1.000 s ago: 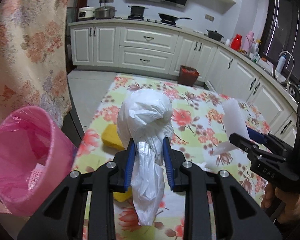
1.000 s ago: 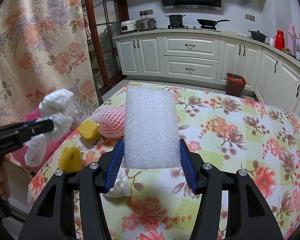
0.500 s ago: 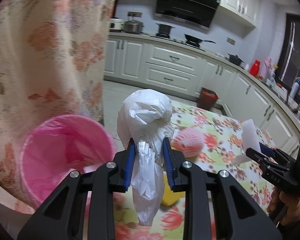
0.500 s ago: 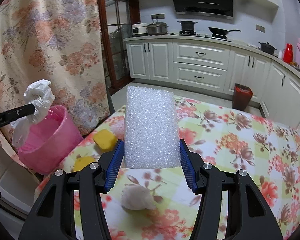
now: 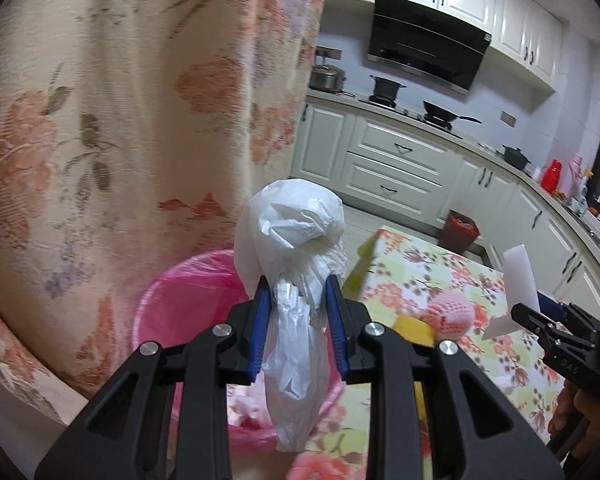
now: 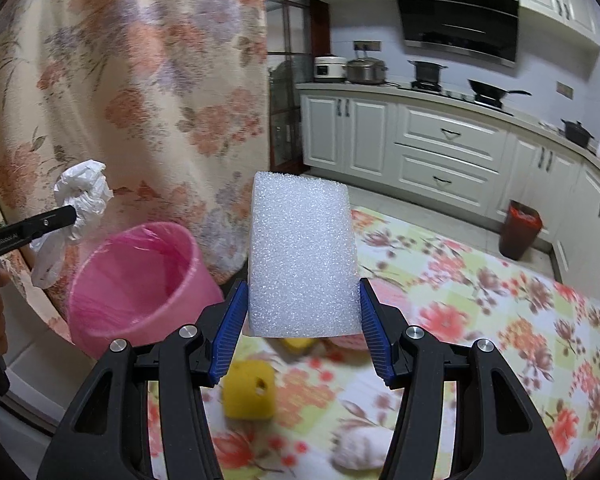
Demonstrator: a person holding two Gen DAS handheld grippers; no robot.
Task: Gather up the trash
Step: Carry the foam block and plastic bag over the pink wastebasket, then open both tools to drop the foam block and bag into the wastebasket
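The crumpled white plastic bag (image 5: pixel 296 240) looks thin, wrinkled and slightly glossy. The white rectangular foam block (image 6: pixel 302 256) has a rough, grainy, matt surface. The round pink plastic bin (image 6: pixel 140 280) carries a thin shiny film liner. At nine o'clock, the cream flowered cloth curtain (image 5: pixel 120 100) looks woven and matt.

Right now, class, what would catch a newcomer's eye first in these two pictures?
A crumpled white plastic bag pinched in the left gripper, above the pink bin by the flowered curtain. Then the white foam block clamped upright in the right gripper, over the flowered tablecloth.
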